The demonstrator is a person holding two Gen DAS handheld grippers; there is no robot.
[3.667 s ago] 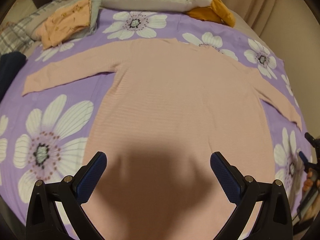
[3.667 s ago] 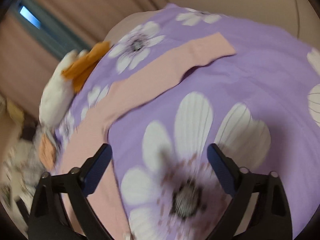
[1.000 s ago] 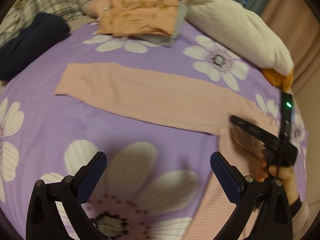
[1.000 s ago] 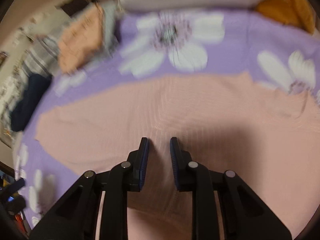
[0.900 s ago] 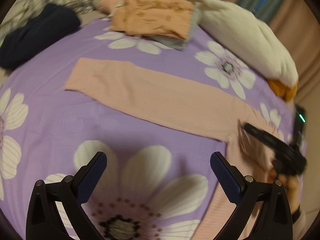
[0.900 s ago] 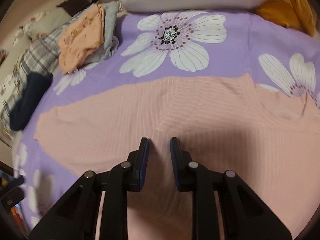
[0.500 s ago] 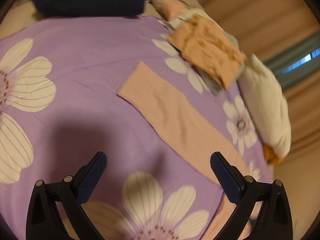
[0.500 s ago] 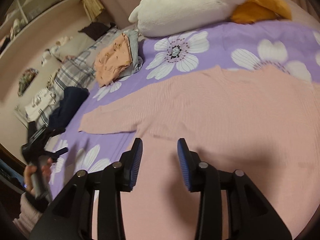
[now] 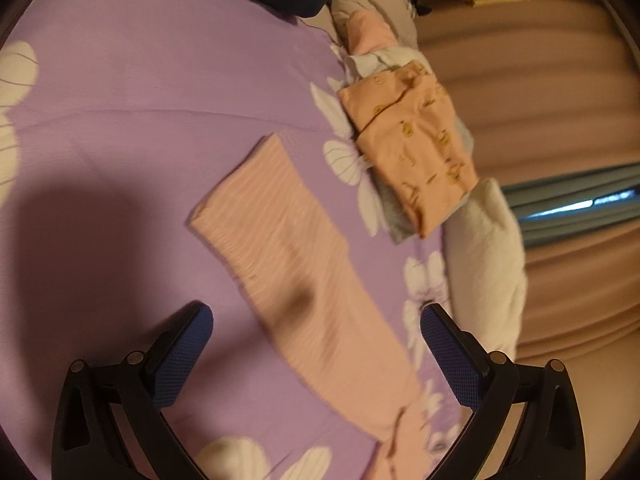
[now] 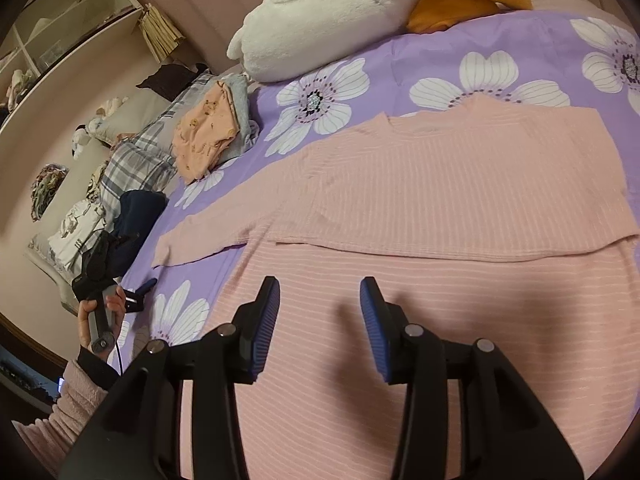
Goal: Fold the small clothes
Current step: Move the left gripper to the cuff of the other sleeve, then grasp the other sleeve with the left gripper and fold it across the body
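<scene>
Purple floral bedspread (image 10: pixel 420 40) filling both frames, pink ribbed sweater (image 10: pixel 440 208) spread across centre with one sleeve folded over the body, right gripper (image 10: pixel 319 314) partly apart above its lower half, left gripper (image 9: pixel 316 344) spread wide over outstretched sleeve (image 9: pixel 280 232), both holding nothing.
</scene>
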